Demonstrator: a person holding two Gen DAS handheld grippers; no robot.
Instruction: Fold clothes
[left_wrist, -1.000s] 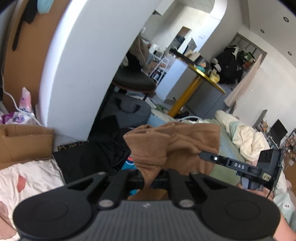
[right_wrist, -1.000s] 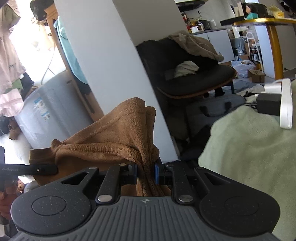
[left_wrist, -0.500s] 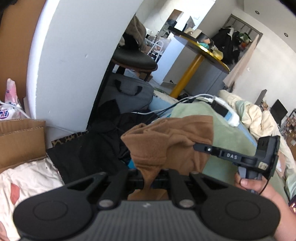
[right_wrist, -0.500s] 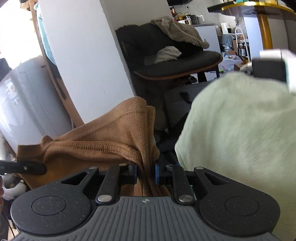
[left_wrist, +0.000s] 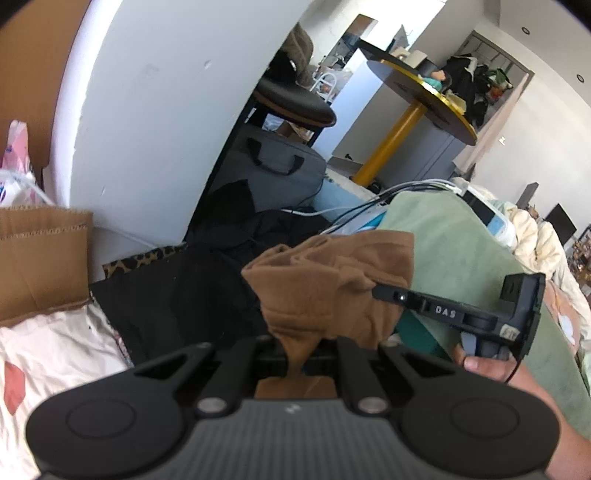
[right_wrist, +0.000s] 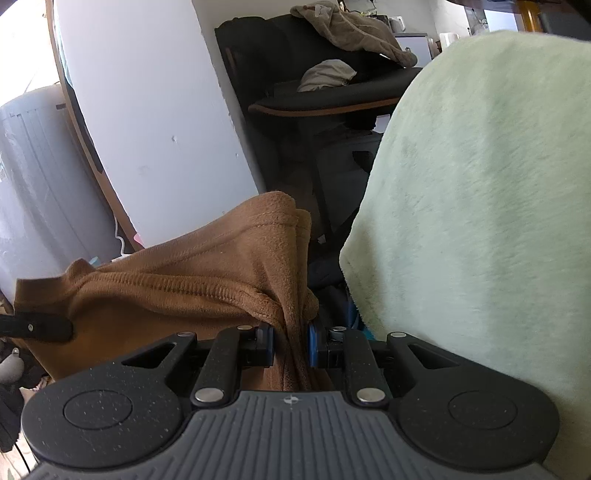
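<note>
You are holding the brown garment (left_wrist: 332, 284) stretched between both grippers, left gripper (left_wrist: 295, 360) and right gripper (right_wrist: 290, 347) each clamping one end, with the green blanket (right_wrist: 480, 184) lying to its right

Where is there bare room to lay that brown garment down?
The green blanket right of the brown garment looks bare and broad. Left of it is crowded: black clothes, a grey bag, cables and a cardboard box.
</note>
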